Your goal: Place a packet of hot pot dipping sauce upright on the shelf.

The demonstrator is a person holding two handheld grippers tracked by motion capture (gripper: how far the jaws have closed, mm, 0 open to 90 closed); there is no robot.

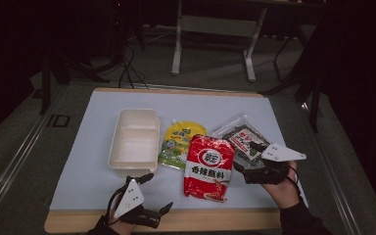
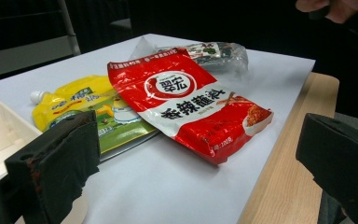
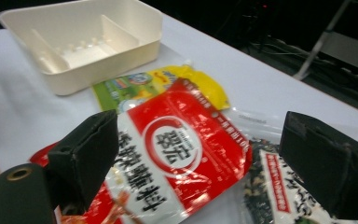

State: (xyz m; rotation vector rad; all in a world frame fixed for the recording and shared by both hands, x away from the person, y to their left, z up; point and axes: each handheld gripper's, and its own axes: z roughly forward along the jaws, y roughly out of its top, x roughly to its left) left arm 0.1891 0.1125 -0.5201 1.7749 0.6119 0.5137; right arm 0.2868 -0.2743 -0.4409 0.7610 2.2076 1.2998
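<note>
The red packet (image 1: 208,168) lies near the tabletop's (image 1: 88,161) front edge, between the gaping, empty left hand-held gripper (image 1: 157,192) and right hand-held gripper (image 1: 247,157).

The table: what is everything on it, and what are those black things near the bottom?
Cream plastic two-compartment tray: one, cream, left of the packets on the white table cover.
Yellow-green spouted pouch: one, right of the tray, partly under the red packet.
Red foil seasoning packet: one, red and white, centre front.
Clear bag of dark seaweed: one, right of the red packet.
Left claw: one, black, open, front edge.
Right claw: one, black, open, over the seaweed bag, held by a hand.
</note>
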